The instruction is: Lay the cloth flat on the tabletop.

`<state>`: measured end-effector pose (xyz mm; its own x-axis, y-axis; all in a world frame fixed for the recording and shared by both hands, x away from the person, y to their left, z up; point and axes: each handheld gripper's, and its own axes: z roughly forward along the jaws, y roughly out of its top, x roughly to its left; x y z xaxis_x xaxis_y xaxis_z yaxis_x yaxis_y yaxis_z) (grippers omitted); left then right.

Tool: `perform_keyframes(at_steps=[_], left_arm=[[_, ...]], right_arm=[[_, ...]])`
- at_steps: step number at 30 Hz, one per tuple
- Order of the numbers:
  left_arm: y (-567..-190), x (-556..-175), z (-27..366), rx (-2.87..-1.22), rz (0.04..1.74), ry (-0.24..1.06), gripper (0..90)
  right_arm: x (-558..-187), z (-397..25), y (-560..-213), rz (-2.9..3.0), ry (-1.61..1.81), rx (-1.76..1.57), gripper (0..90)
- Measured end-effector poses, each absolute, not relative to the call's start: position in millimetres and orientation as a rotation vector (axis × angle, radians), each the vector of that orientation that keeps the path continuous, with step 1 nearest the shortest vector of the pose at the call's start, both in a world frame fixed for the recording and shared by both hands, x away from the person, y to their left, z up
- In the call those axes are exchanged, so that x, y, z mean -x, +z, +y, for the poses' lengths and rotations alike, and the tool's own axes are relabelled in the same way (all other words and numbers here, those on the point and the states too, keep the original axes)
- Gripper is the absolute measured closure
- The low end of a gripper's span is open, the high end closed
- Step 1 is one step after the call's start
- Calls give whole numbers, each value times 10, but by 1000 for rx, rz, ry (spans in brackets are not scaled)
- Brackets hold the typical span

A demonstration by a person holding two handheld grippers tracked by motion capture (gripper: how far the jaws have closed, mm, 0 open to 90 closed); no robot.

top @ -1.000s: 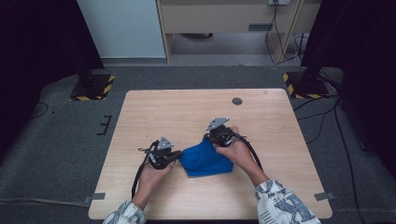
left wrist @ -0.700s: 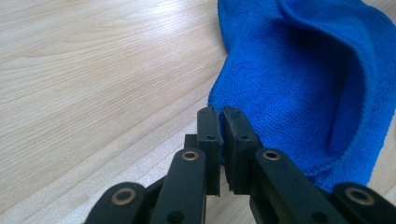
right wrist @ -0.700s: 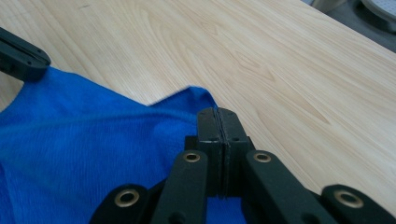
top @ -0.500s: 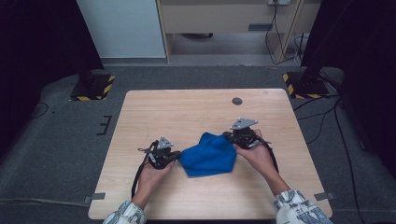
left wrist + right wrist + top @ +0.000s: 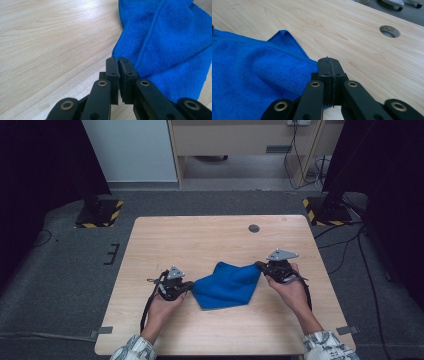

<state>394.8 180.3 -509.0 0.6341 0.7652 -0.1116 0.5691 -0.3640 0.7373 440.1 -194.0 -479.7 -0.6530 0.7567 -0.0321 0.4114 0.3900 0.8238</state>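
Pale wood table (image 5: 215, 237) w/ a round cable hole (image 5: 254, 228) near the far edge, grey carpet and dark curtains around. Blue cloth (image 5: 226, 285) lies at the near-middle, stretched between my grippers. My left gripper (image 5: 189, 285) is clamped on its left corner, my right gripper (image 5: 258, 265) on its right corner, jaws pinched tight. Vs half a sec ago, my right hand moved further right and the cloth spread wider, flatter. Long axis runs left-right, a loose point hanging toward me.
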Motion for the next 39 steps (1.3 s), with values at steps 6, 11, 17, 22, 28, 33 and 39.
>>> perform_keyframes(at_steps=[6, 11, 17, 22, 28, 33, 39], left_arm=[[-5069, -3950, 1820, -2059, 1039, 316, 864], [-5037, -3951, 1833, -2041, 1039, 314, 864], [-4938, -3958, 1819, -2038, 1014, 322, 864], [-4805, -4016, 1841, -2010, 1020, 320, 864], [-4626, -4102, 1893, -1959, 1031, 316, 864], [-4448, -4141, 1870, -1962, 1023, 343, 864], [-4256, -4135, 1821, -1949, 995, 383, 861]], right_arm=[[-4400, -1989, -4787, 2230, 1151, -1022, 897], [-4397, -2013, -4776, 2228, 1153, -1026, 898], [-4371, -2061, -4702, 2204, 1192, -1038, 898], [-4321, -2097, -4604, 2178, 1232, -1038, 898], [-4266, -2150, -4518, 2148, 1286, -1058, 898], [-4216, -2176, -4426, 2134, 1307, -1047, 898], [-4142, -2199, -4235, 2111, 1323, -1023, 898]])
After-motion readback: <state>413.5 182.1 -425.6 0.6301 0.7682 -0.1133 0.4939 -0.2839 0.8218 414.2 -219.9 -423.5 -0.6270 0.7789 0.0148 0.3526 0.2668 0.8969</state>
